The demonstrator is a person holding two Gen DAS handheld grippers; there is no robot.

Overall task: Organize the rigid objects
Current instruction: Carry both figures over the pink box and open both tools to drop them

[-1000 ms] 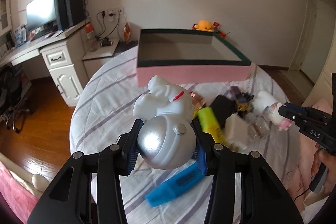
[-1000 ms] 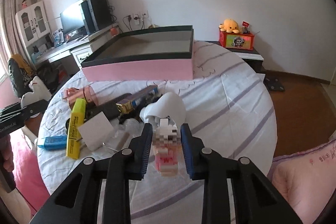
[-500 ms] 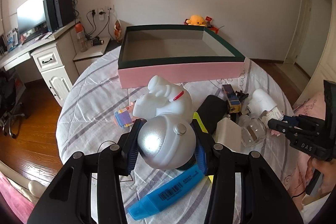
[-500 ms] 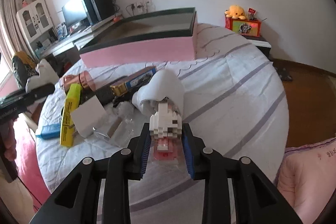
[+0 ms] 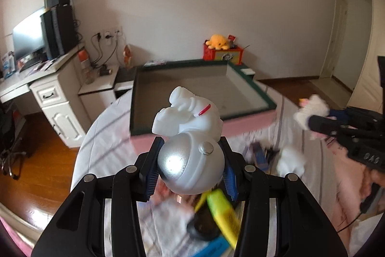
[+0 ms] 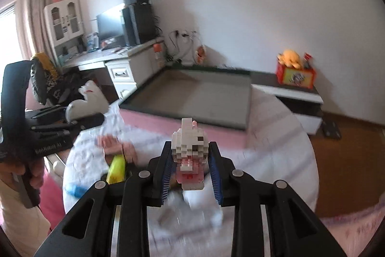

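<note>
1. Left hand-held gripper point(image 5: 190, 176) clamped on astronaut figure point(image 5: 190, 143) at its silver helmet, white body sticking forward, held in the air above the bench point(image 5: 105, 136).
2. Right hand-held gripper point(image 6: 191, 175) closed narrow on block-built white figure point(image 6: 191, 148), pinched at the sides, also lifted off the bench.
3. Both point toward pink box point(image 5: 192, 98) with dark green rim, sitting at the far side of the bench.
4. Box interior looks empty, grey floor bare; far corners partly hidden behind the astronaut figure in the left wrist view.
5. Risk: helmet is round and smooth, so the figure could twist or slip out of the pads, likely if swung fast.
6. Risk: block figure is made of small bricks; a hard squeeze or a drop into the box could break pieces off.
7. Risk: both grippers heading for the same box could bump each other over the rim; stagger them.
8. Risk: the box wall is raised, so a low approach could knock it or push the box.
9. Left on the bench: yellow highlighter point(image 5: 222, 211), blue highlighter point(image 5: 214, 248), other small items too blurred to name.
</note>
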